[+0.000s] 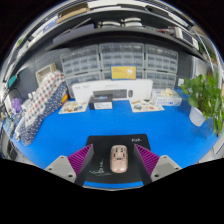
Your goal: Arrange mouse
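Blue cloth covers the table [110, 125] ahead of you, and on it, just in front of your gripper [119, 160], lies a black mouse mat [100, 148]. Your mouse [119, 157], pale beige, sits on that mat between the two fingers, with a gap on each side, so your fingers stand apart and press on nothing. Their purple pads [80, 157] face inward toward it. Beyond the mat, at the far edge of the table, you have a white box [101, 97] and some trays [145, 104]. A green plant [206, 98] stands off to your right, and shelves [110, 65] run along the back wall.
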`<state>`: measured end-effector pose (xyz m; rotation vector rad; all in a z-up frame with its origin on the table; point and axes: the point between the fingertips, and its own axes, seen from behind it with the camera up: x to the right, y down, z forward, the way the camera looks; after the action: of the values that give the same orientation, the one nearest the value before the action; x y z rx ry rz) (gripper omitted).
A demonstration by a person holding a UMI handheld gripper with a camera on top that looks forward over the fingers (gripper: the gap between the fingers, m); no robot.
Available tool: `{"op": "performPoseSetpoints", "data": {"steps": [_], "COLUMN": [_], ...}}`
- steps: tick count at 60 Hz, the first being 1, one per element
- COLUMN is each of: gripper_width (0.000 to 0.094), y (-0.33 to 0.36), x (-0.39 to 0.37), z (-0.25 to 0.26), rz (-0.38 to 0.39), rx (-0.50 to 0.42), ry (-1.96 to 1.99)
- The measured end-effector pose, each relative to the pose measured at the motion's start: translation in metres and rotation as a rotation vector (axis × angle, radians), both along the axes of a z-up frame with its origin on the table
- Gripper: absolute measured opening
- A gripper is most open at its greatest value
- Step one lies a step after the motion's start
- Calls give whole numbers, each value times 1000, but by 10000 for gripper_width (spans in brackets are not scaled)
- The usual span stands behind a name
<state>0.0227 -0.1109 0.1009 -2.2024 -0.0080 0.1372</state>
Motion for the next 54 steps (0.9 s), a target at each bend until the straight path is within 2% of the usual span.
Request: {"op": "performPoseSetpoints", "data": {"steps": [9, 19, 36, 54], "gripper_width": [811, 810, 808, 809], "y": [-39, -78, -132, -158], "x": [-15, -13, -4, 0], "z": [59, 94, 107, 105], "rz": [49, 60, 60, 58], "rx": [71, 112, 133, 132], "ry": [28, 10, -8, -8]}}
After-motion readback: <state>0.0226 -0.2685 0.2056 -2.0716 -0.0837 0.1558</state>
